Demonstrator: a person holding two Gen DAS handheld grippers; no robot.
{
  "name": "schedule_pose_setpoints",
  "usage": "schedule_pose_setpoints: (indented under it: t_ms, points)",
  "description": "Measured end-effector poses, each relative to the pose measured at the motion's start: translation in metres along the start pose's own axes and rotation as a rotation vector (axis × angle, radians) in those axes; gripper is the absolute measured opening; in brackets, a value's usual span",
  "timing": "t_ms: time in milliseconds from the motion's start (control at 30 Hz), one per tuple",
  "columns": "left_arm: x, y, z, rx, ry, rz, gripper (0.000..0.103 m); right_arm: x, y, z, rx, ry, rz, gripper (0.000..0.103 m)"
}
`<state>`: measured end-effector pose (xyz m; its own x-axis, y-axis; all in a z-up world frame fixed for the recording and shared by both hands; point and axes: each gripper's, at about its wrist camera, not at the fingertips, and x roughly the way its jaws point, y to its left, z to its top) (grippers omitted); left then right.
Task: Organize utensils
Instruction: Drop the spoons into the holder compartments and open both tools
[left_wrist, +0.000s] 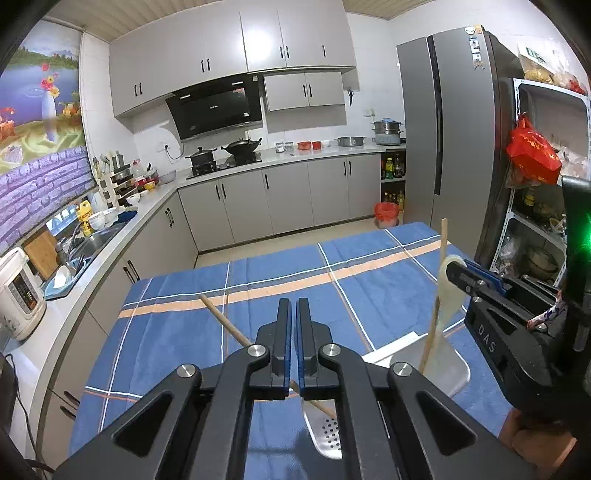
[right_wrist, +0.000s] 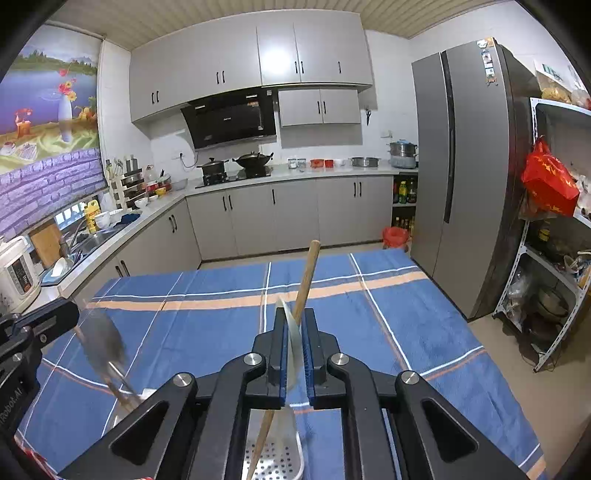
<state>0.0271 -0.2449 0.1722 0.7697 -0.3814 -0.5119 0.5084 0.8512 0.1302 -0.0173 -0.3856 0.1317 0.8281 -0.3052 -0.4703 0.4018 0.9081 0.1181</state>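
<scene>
left gripper (left_wrist: 293, 314) is closed down tight on a wooden-handled slotted spatula (left_wrist: 325, 435). its wooden handle (left_wrist: 221, 319) passes between the blue pads and pokes out up-left over the table, and the perforated metal blade hangs below the jaws right under the camera. in the right wrist view that same spatula is a blurry streak at the lower left, with the left gripper's black body at the frame edge.

right gripper (right_wrist: 295, 325) is clamped on a pale rice paddle (right_wrist: 291, 332), squeezed edge-on between the pads. a wooden stick (right_wrist: 308, 273) stands tilted alongside it, rising past the fingertips; can't tell if the pads grip that one too or just the paddle. from the left wrist view you can see the paddle (left_wrist: 452, 291) pinched near its top, stick leaning beside it.

under the right gripper sits a metal utensil holder (right_wrist: 277, 458) with a perforated base, and the stick's lower end runs down into it. the left view shows its bare wall (left_wrist: 452, 369) just right of the left gripper.

everything's over a table with a blue plaid cloth (right_wrist: 207, 317). beyond it: grey cabinets (right_wrist: 295, 214), stove with a wok (right_wrist: 254, 159), and a tall fridge (right_wrist: 465, 166) on the right.
</scene>
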Motion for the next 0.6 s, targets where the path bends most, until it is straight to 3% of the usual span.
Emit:
schedule_pose_setpoints:
  t_ms: [67,167,267,300,367,467,600]
  points:
    - [-0.008,0.001,0.002,-0.008,-0.009,-0.005,0.004,-0.011,-0.005,0.002,0.019,-0.015,0.006,0.041]
    - [-0.021,0.006,0.007,-0.030,-0.024,-0.009,0.012,-0.030,-0.009,0.008,0.036,-0.042,0.022,0.059]
    - [-0.039,0.012,0.011,-0.055,-0.045,-0.015,0.020,-0.052,-0.016,0.013,0.065,-0.029,0.116,0.073]
    - [-0.051,0.015,0.013,-0.069,-0.062,-0.019,0.022,-0.062,-0.022,0.015,0.088,-0.018,0.174,0.076]
    - [-0.070,0.017,0.014,-0.092,-0.086,-0.026,0.041,-0.076,-0.032,0.015,0.146,0.011,0.305,0.087]
    - [-0.107,0.020,0.011,-0.148,-0.135,-0.052,0.060,-0.091,-0.052,0.008,0.288,0.083,0.535,0.094]
    - [-0.146,0.020,0.003,-0.193,-0.151,-0.080,0.067,-0.103,-0.075,-0.013,0.480,0.155,0.749,0.098]
